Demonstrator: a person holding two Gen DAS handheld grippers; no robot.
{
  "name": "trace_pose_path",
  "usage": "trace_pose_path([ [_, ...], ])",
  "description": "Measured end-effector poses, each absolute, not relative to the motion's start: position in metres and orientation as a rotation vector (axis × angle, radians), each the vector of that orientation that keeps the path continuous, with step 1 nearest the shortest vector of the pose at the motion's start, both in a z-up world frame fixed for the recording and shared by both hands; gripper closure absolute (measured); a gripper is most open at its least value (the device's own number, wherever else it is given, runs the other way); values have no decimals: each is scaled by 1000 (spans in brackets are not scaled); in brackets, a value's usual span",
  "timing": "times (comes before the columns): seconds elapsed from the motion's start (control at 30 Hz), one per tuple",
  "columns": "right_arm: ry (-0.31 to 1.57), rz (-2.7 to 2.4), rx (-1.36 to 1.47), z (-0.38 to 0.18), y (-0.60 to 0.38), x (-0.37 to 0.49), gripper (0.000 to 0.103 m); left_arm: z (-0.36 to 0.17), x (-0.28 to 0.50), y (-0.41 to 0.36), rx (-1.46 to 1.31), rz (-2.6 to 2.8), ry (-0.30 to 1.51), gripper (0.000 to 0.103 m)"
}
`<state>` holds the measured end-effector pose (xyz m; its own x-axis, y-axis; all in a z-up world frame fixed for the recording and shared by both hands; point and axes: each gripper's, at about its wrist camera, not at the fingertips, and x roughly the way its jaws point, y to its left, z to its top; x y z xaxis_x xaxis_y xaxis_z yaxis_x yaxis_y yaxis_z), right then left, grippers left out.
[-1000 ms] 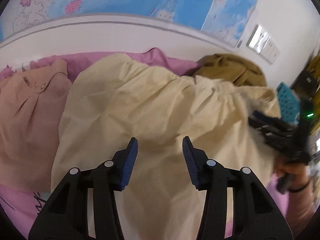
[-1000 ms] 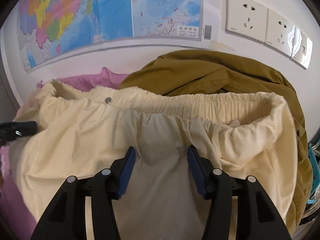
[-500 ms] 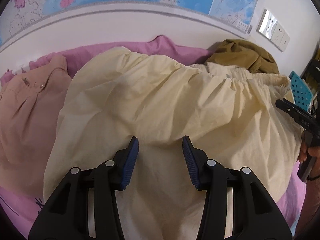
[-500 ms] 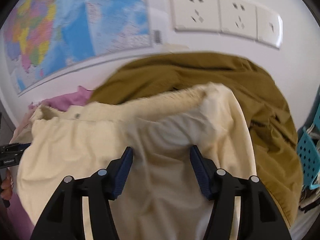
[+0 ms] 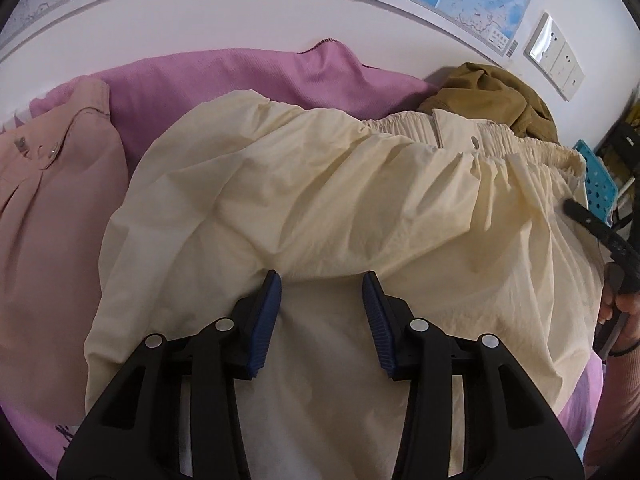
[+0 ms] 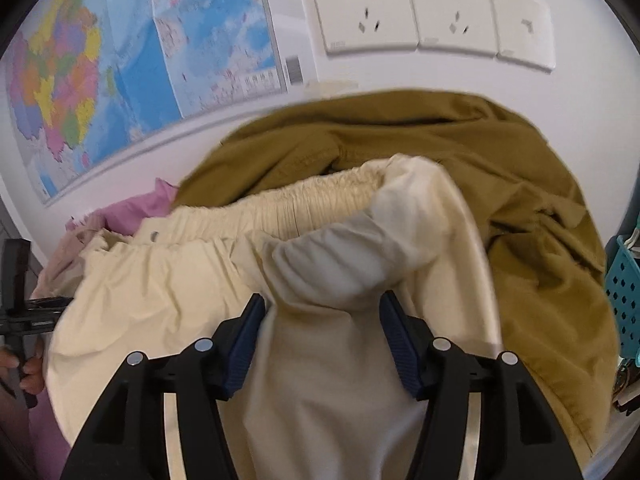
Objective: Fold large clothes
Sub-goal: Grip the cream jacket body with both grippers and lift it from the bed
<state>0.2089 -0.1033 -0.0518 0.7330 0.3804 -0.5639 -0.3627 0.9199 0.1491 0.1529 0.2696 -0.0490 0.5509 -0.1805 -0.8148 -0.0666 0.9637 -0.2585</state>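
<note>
Cream trousers (image 5: 320, 184) with an elastic waistband (image 6: 312, 196) lie spread over a purple cover (image 5: 224, 84). My left gripper (image 5: 322, 280) points down at the middle of the trousers. Its jaws are closing, a raised fold of the cloth lies at its fingertips, and a clear gap still shows between the pads. My right gripper (image 6: 322, 300) is at the waistband's right end. There the pale lining is turned over and bunched between its spread jaws. In the left wrist view the right gripper (image 5: 592, 220) shows at the trousers' right edge.
An olive garment (image 6: 400, 148) is heaped behind the waistband against the wall. A peach garment (image 5: 48, 208) lies to the left. A blue perforated basket (image 6: 624, 296) stands at the right. A map (image 6: 120, 60) and wall sockets (image 6: 420, 16) are on the wall.
The right gripper has shifted right along the waistband, and the waistband's end has folded over toward it. The left gripper has sunk closer to the cloth, which now lies more stretched out.
</note>
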Motion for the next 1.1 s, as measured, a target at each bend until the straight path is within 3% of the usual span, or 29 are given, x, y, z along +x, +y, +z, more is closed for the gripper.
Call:
trace_pose_path([
  [0.37,659,397,88,-81,-127,212,44,-53,152,262,-221,-61,970,60],
  [0.67,611,434,189,-47,-158,160,45,-48,143,260,-202,-70,947,53],
  [0.9,753,376,187,-81,-181,149,66,-48,143,257,-180,-61,953,52],
  [1.1,793,348,227,-98,-183,153,66,-41,140,258,-201,-54,969,48],
])
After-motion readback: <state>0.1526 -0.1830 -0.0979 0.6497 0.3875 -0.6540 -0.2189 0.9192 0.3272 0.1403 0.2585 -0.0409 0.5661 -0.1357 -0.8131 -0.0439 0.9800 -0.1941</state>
